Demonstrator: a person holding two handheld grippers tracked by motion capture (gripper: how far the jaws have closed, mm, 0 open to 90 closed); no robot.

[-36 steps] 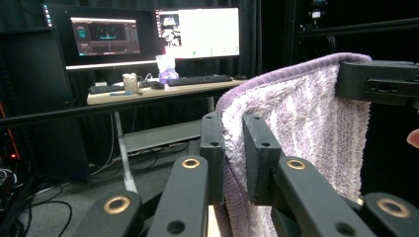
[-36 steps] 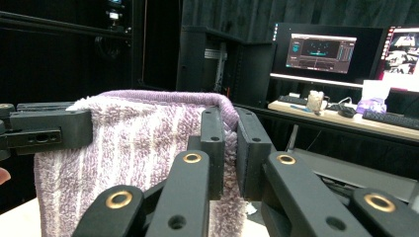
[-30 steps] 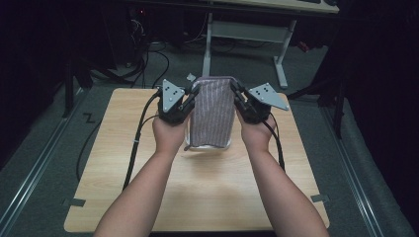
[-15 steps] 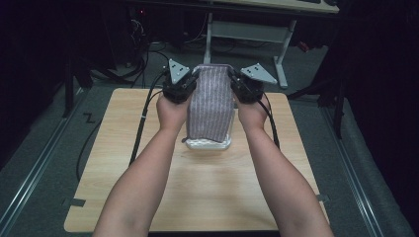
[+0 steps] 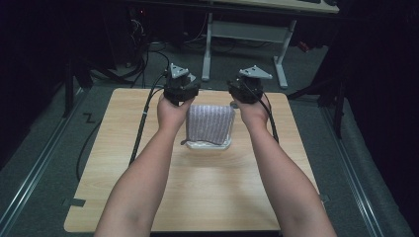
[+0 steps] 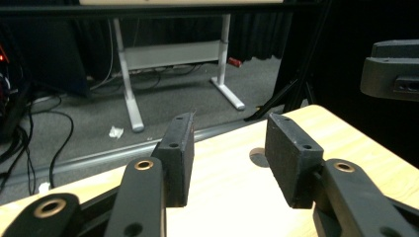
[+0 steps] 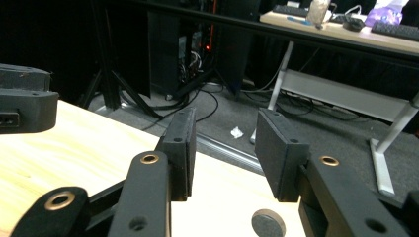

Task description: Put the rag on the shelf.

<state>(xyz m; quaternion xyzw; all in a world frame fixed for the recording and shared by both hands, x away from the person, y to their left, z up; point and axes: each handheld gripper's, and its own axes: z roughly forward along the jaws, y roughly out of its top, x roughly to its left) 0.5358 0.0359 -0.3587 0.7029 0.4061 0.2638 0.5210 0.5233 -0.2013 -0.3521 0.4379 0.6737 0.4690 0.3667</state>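
Observation:
A grey striped cloth [image 5: 209,123] lies folded on the wooden table [image 5: 148,173], over a white piece [image 5: 207,145] that peeks out at its near edge. My left gripper [image 5: 181,85] is held above the table just beyond the cloth's far left corner. My right gripper [image 5: 247,85] is held beyond its far right corner. In the left gripper view the left gripper [image 6: 227,153] is open with nothing between the pads. In the right gripper view the right gripper [image 7: 225,148] is likewise open and empty. Each gripper view shows the other gripper's body at its edge.
The table's far edge lies just past both grippers, with grey floor, cables [image 5: 148,54] and a white desk frame [image 5: 242,34] behind. A round grey disc [image 7: 268,223] is set in the tabletop near the right gripper. Black cables [image 5: 143,123] trail from the grippers across the table.
Both grippers were shut on the cloth's top corners, holding it up. They have let it go, the cloth has dropped folded onto the table, and the grippers have moved apart and forward.

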